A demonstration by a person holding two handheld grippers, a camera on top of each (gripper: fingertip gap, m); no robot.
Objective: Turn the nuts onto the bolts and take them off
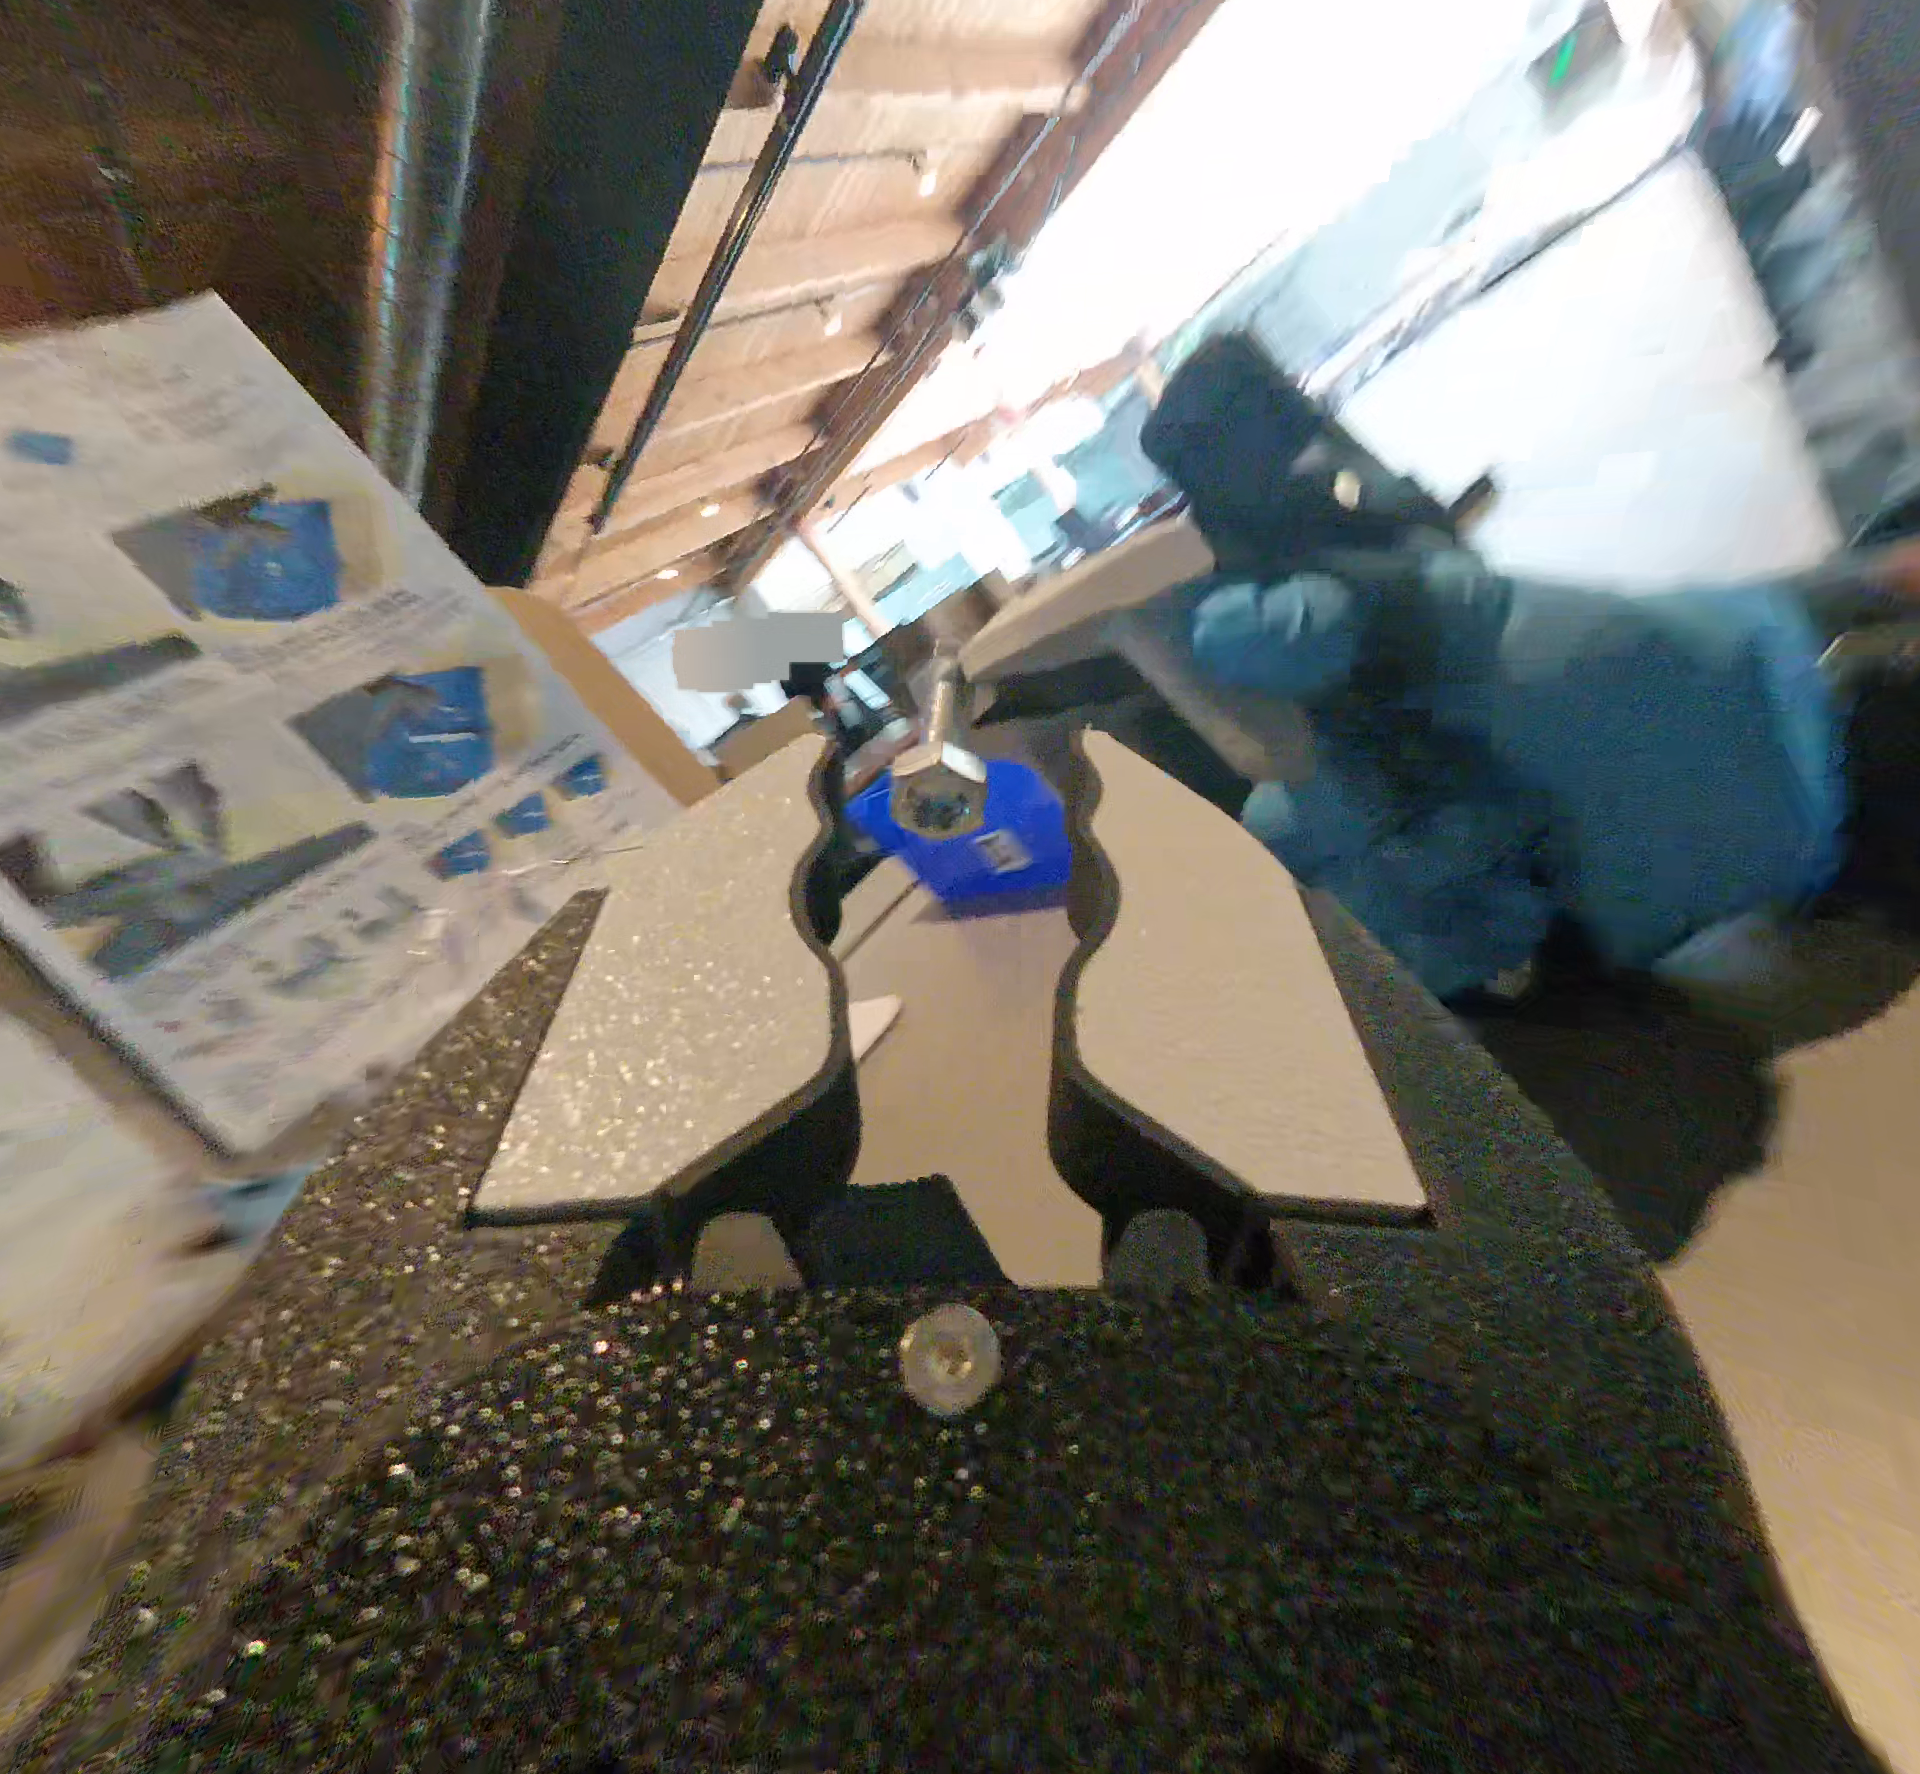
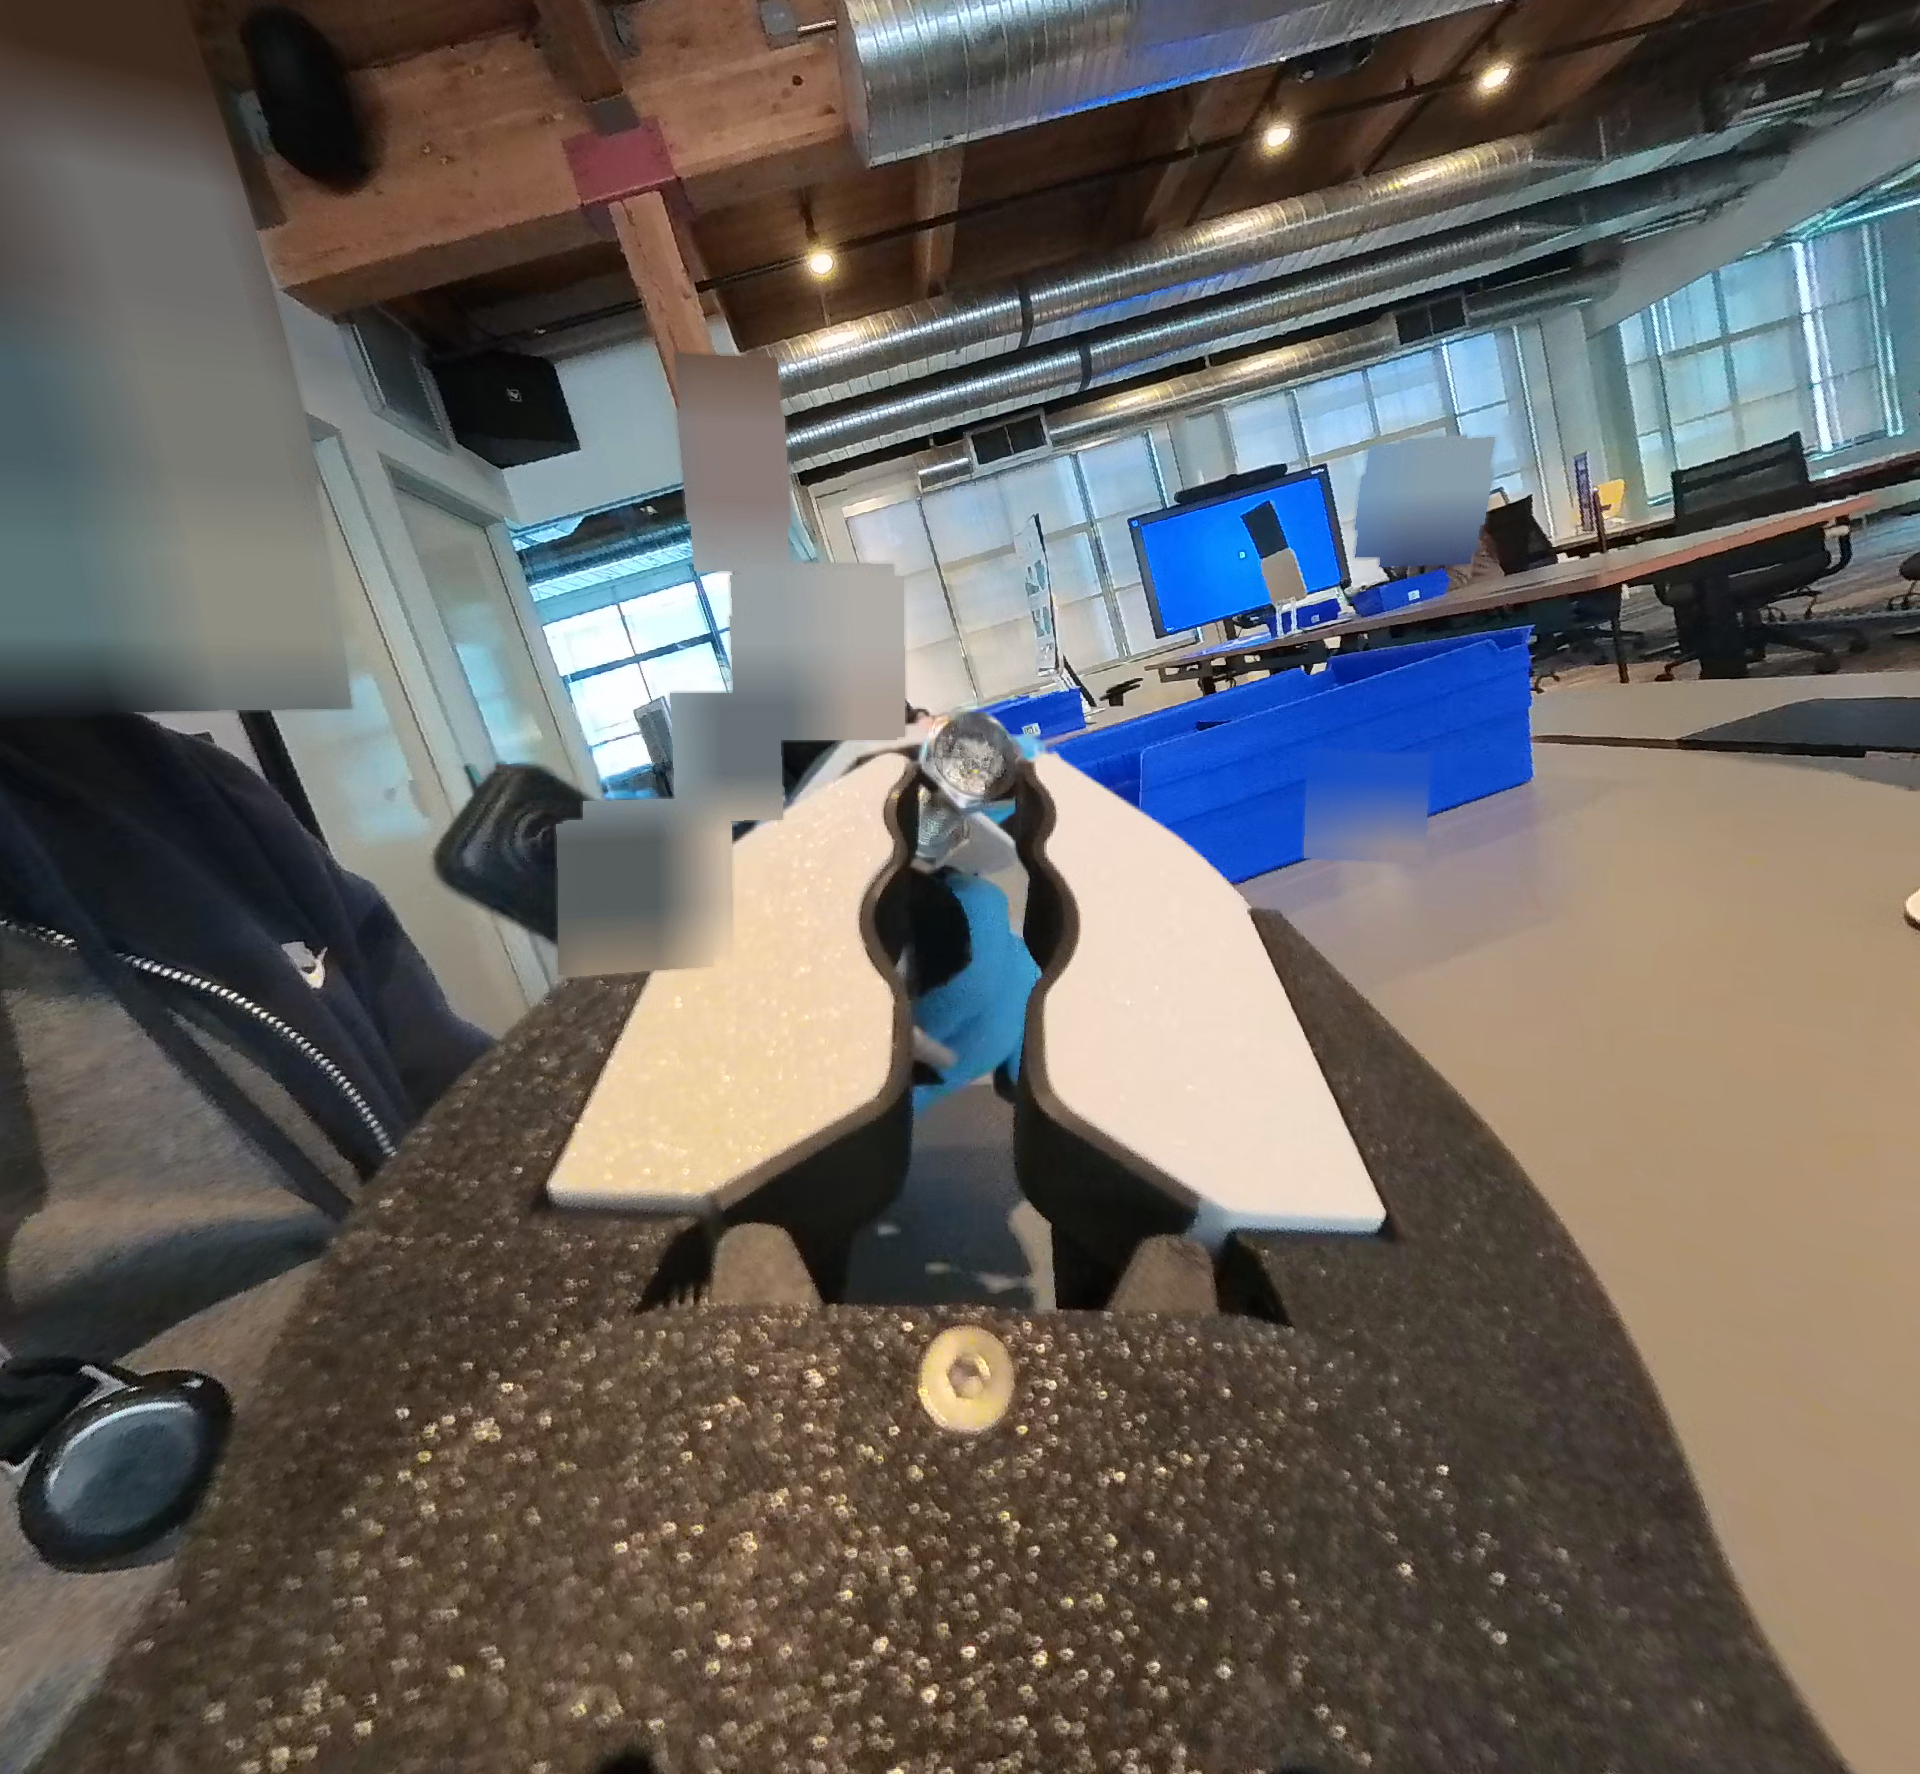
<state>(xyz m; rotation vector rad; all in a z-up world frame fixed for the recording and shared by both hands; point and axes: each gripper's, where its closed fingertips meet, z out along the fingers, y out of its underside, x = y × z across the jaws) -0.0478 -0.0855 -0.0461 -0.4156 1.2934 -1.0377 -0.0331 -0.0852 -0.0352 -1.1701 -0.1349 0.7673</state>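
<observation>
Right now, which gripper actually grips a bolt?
The right gripper: its fingers pinch a bolt at their tips. The left gripper's fingers stand apart, not touching the other bolt.

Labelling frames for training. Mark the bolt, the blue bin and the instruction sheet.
bolt (image 1: pixel 936 794): left wrist view, on its hex head.
blue bin (image 2: pixel 1299 737): right wrist view, on its front wall.
instruction sheet (image 1: pixel 239 685): left wrist view, on its printed face.

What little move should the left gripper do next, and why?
Probably close the left gripper gently on the bolt: its hex head sits between the fingertips, but the jaws stand apart from it. The right gripper pinches a shiny metal piece, so steadying the bolt seems next.
</observation>
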